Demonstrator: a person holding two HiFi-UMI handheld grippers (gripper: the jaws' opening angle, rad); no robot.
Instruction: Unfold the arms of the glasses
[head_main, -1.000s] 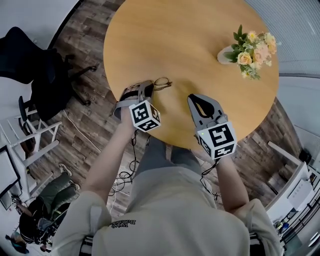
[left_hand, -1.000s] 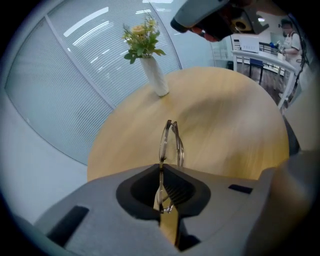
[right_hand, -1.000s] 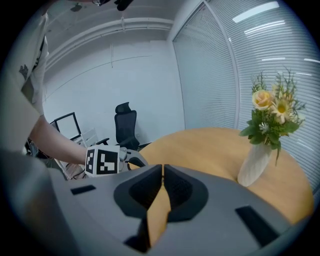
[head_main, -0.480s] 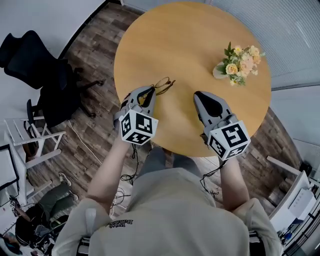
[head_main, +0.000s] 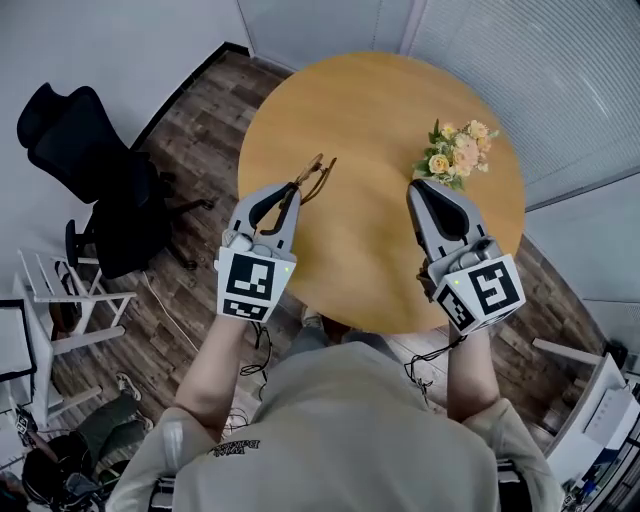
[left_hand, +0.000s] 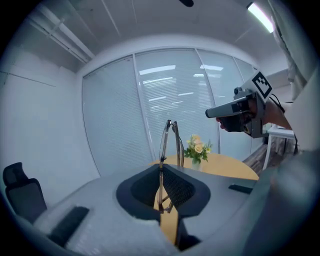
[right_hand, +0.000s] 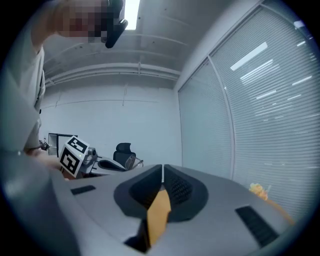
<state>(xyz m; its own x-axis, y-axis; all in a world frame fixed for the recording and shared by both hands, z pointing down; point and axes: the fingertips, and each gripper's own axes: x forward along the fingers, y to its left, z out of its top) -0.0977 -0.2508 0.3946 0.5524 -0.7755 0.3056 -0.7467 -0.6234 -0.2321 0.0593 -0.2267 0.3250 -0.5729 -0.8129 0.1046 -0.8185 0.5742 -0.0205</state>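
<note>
Head view: left hand-held gripper (head_main: 293, 190) is pinching the folded glasses (head_main: 315, 175), lifted above the desk's (head_main: 370, 110) 9 o'clock side. Right hand-held gripper (head_main: 425, 185), jaws together and empty, is hovering at their 3 o'clock. Unfolding is not yet starting; next, likely, the right jaws parting to catch one arm.
</note>
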